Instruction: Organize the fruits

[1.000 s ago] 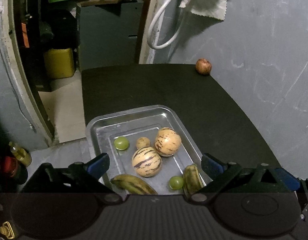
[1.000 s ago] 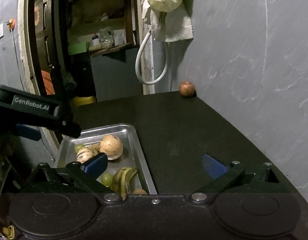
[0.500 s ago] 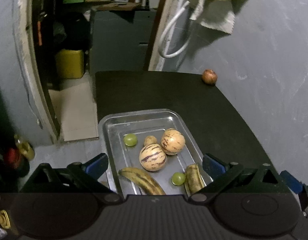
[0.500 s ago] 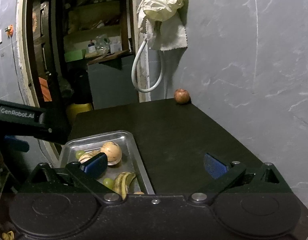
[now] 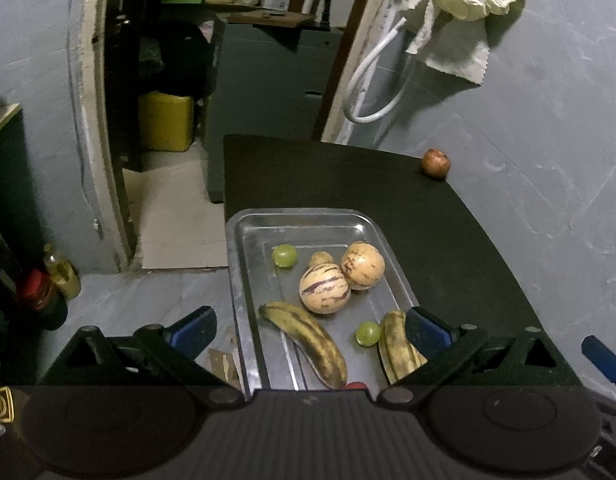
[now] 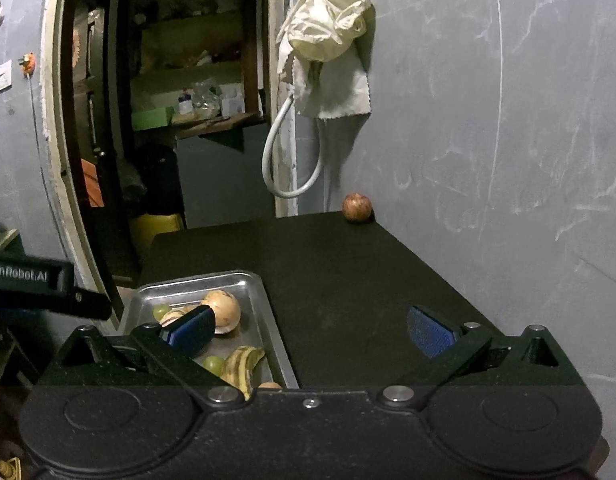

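Note:
A metal tray (image 5: 244, 248) (image 6: 264, 304) lies on the left side of a black table (image 5: 447, 240) (image 6: 339, 264). In it are two striped melons (image 5: 324, 287), two bananas (image 5: 308, 340), two green grapes (image 5: 284, 255) and a small brown fruit (image 5: 321, 258). One reddish apple (image 5: 436, 162) (image 6: 357, 207) sits alone at the table's far corner against the wall. My left gripper (image 5: 308, 330) hangs open above the tray's near end, holding nothing. Over the table's near edge, right of the tray, my right gripper (image 6: 308, 326) is open and empty, far from the apple.
A grey wall (image 6: 507, 120) bounds the table on the right. A cloth (image 6: 327, 60) and a white hose (image 6: 292, 160) hang at the far corner. Left of the table is a doorway with a yellow can (image 5: 166, 122); bottles (image 5: 52, 284) stand on the floor.
Both grippers have pulled back and risen, so the tray and the apple look smaller and farther away. The left view has swung to the left. No fruit moved.

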{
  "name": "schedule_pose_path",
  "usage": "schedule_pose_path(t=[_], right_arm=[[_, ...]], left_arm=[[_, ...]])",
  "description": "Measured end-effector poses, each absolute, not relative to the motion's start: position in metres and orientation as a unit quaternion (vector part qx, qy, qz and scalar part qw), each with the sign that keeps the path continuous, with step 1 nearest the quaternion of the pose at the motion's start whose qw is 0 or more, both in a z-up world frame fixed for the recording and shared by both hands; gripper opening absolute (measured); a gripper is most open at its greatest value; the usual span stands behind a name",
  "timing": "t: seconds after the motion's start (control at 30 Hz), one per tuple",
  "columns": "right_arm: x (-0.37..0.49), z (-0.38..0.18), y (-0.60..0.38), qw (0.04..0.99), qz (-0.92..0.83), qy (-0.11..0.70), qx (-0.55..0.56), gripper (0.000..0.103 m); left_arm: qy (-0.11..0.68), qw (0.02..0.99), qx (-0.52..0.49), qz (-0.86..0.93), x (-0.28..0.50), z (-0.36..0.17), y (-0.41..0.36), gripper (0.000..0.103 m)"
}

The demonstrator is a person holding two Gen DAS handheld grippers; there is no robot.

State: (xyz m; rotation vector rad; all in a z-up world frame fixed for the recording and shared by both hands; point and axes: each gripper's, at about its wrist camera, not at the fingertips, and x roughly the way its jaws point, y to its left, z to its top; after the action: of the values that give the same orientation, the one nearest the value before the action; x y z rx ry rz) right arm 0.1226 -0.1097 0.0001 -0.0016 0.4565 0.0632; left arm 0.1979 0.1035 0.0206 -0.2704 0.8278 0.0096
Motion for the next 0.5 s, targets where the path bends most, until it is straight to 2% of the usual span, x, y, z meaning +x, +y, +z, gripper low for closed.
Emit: schedule_pose_path(t=[0.5], right_arm=[[0.116,0.007,-0.151,0.969,0.103,0.225,0.002,0.102]], left_arm=[[0.377,0.913,-0.131,0.083,0.149,0.026,0.066,0.102]])
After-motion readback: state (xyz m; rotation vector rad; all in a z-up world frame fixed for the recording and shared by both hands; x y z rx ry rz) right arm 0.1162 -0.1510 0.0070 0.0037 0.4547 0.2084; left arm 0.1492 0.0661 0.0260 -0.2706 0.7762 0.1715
